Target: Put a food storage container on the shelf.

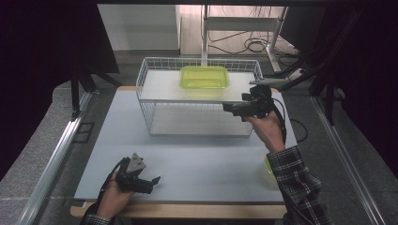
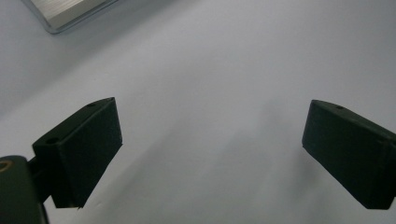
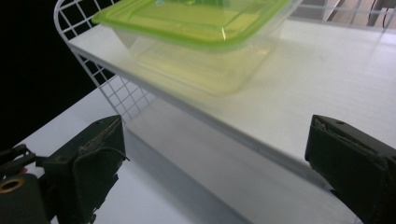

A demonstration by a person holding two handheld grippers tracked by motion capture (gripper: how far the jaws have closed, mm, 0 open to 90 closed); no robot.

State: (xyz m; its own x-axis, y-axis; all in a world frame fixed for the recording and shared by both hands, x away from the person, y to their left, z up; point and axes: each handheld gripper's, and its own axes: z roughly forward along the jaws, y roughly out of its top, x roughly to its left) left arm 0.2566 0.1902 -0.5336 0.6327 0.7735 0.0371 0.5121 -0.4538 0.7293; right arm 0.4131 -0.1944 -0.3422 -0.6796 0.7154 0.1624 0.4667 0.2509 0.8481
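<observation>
From above, my right gripper (image 1: 228, 108) is hovering mid-frame by the wire rack (image 1: 145, 84) — the green-lidded container (image 1: 204, 77) is sitting on its white shelf. My left gripper (image 1: 152, 182) is gaping over bare matte table (image 2: 224, 60). My right view is showing jaws released — translucent tub, glossy lid.

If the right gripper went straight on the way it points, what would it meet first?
Probably the front edge of the white shelf in the wire rack, below the green-lidded container; depth is uncertain.

Clear container (image 1: 204, 78) with green lid, upright on wire rack's (image 1: 145, 75) top shelf.
</observation>
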